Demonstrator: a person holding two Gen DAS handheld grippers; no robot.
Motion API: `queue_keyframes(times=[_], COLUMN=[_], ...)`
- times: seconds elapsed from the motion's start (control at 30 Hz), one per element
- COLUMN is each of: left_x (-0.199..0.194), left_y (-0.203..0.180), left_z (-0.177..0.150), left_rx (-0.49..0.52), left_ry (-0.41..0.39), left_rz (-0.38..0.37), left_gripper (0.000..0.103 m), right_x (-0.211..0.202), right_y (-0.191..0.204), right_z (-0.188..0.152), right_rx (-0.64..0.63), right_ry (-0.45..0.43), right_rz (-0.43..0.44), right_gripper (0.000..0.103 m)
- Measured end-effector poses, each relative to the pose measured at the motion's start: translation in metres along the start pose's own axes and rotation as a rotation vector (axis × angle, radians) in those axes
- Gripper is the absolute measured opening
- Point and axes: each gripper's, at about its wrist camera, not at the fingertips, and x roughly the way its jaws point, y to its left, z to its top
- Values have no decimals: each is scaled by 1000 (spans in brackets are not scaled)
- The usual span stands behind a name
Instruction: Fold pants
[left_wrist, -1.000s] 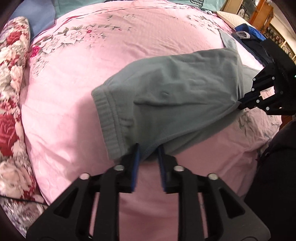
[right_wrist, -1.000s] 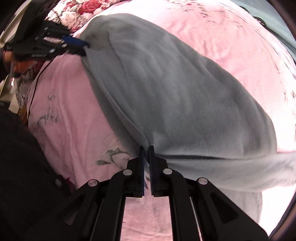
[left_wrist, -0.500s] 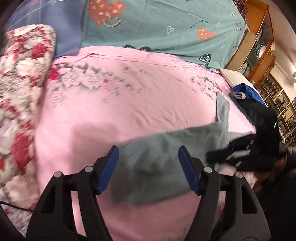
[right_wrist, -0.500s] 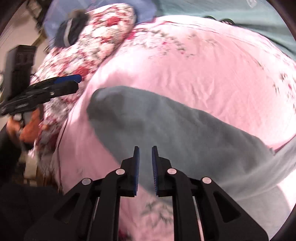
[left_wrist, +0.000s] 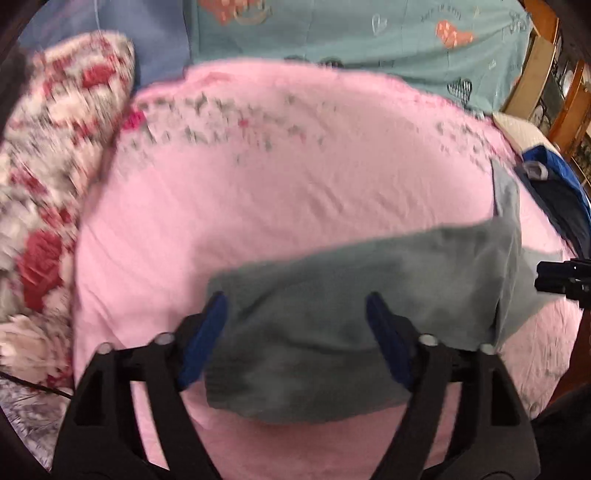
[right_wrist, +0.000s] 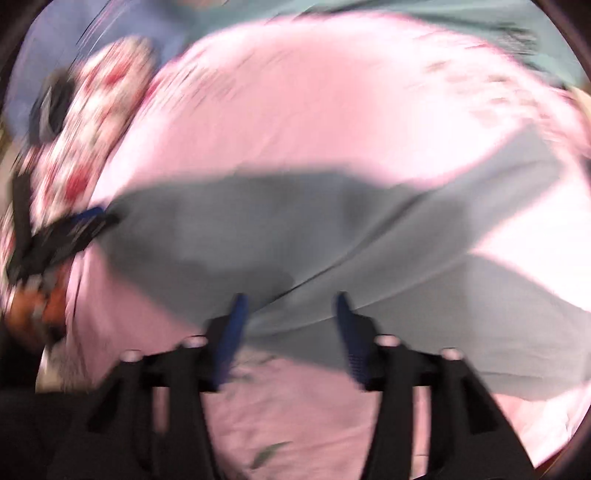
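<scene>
The grey pants (left_wrist: 354, 317) lie folded over on the pink bedsheet (left_wrist: 280, 206). My left gripper (left_wrist: 297, 334) is open and empty, its jaws spread wide above the near waistband end of the pants. In the right wrist view the pants (right_wrist: 295, 236) stretch across the middle, blurred by motion. My right gripper (right_wrist: 291, 325) is open and empty, just above the near edge of the fabric. The left gripper shows at the left of the right wrist view (right_wrist: 74, 232), and the right gripper at the right edge of the left wrist view (left_wrist: 565, 277).
A red floral quilt (left_wrist: 48, 221) lies along the left side of the bed. A teal sheet with hearts (left_wrist: 369, 40) lies at the far end. Dark blue clothes (left_wrist: 554, 188) are piled at the right. Wooden furniture (left_wrist: 557, 81) stands beyond.
Both grippers let go of the pants and opened wide. The pants dropped flat on the bed, and both grippers pulled back and up.
</scene>
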Motion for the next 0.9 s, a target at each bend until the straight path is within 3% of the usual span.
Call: queue_keyframes(times=[0.13, 0.23, 0.33, 0.47, 0.57, 0.67, 0.8, 0.83, 0.9], left_x=[-25, -27, -27, -21, -19, -26, -35, -36, -36], left_y=[-34, -77, -125, -175, -204, -229, -240, -240, -244], left_z=[22, 30, 24, 11, 1, -11, -23, -24, -21], left_rx=[-12, -5, 38, -1, -59, -133, -208, -205, -181], left_ry=[-67, -58, -38, 0, 47, 80, 122, 127, 125], left_rz=[-30, -73, -60, -3, 90, 208, 247, 254, 263], left_gripper=[96, 99, 99, 99, 99, 99, 99, 99, 99], right_x=[-17, -19, -5, 37, 78, 103, 106, 105, 100], right_y=[-73, -120, -160, -217, -237, -256, -251, -255, -263], right_z=[30, 59, 99, 151, 181, 187, 183, 180, 176], right_rx=[240, 372, 453, 458, 432, 445, 326, 332, 333], right_ry=[-84, -132, -156, -137, -61, -12, -49, -62, -79], right_rz=[-65, -98, -144, -221, -286, -279, -323, -318, -301], right_gripper=[56, 56, 56, 56, 56, 58, 57, 50, 23])
